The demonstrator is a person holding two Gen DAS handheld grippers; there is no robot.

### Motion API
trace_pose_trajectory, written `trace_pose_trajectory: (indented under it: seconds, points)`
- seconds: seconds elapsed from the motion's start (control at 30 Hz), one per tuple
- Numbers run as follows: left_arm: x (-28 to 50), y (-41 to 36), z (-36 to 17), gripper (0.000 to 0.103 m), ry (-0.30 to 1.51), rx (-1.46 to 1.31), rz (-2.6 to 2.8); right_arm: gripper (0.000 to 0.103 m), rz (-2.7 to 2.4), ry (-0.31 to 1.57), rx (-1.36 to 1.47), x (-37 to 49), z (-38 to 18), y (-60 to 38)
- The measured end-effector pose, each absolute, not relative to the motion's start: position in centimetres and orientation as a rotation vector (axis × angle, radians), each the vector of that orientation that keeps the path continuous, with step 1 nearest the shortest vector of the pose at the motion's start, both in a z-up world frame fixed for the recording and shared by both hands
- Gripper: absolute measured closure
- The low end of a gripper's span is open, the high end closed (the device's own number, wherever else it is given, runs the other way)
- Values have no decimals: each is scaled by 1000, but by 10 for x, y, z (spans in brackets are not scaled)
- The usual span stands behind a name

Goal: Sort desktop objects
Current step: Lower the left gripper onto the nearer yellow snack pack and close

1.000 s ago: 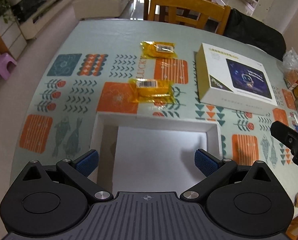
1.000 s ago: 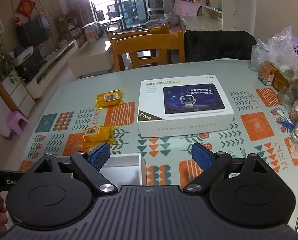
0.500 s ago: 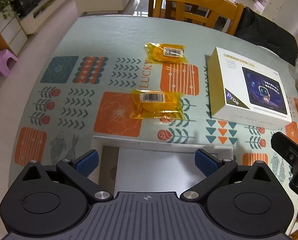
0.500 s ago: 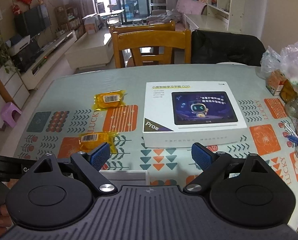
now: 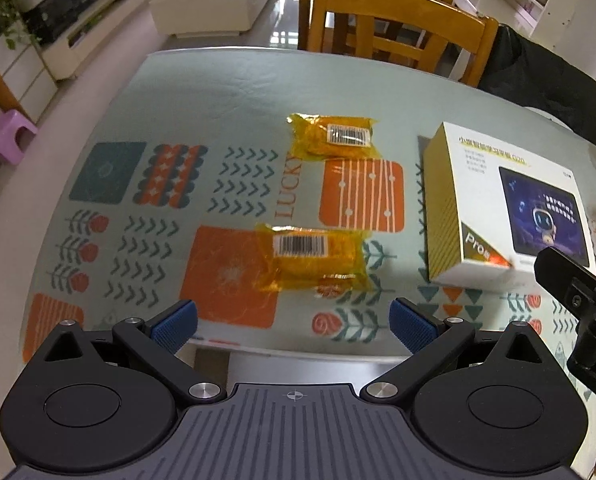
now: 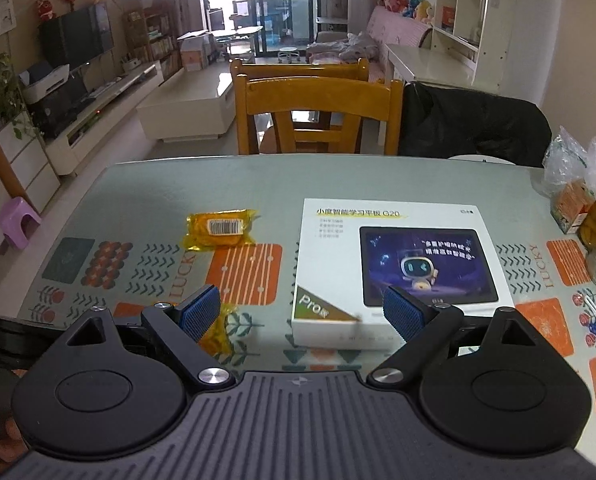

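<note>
1. Yellow snack packet (image 5: 312,258) sits dead ahead of the left tool (image 5: 291,320), just beyond the blue pads (image 5: 173,322), flat on the worktop (image 5: 217,92), barcode up.
2. Left tool: spread wide, nothing between the pads. Right tool (image 6: 302,312): likewise spread and empty.
3. Step in hand, my read: approach for a pick. Neither tool is touching anything yet; the near packet looks like the left tool's target.
4. Next move calls for: bring the left tool forward and down so the pads straddle the packet, then close. The gap looks wider than the packet's short side, so clearance should be fine. The wrapper is soft film and may crumple or slip, so grip the filled middle, not the flat sealed edges.
5. Second yellow packet (image 5: 334,136) lies farther ahead of the left tool, well apart from the first.
6. White tablet box (image 6: 398,268) lies directly in front of the right tool; its near edge sits between the right tool's pads in that view, not touched. From the left tool it is ahead and off to the right.
7. White tray edge (image 5: 298,346) shows just under the left tool's pads, probably the drop spot; mostly hidden, so can't confirm.
8. Plastic bags (image 6: 586,184) stand far right of the right tool.
</note>
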State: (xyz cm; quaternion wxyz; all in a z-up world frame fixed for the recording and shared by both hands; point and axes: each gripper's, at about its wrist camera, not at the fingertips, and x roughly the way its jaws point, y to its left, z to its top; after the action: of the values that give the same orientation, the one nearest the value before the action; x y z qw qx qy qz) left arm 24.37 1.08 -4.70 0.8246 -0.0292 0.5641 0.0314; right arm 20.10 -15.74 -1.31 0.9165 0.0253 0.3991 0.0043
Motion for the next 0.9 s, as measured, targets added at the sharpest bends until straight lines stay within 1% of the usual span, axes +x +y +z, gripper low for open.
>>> trace_pose_trajectory:
  seconds: [0.47,0.9]
  points:
    - [295,-11,-91,0,1219,-14,29,0,-9,865,60,241,-35,-168]
    - [328,-19,-143,0,1295,58,63,0,-24,917,70,258,-58,-175]
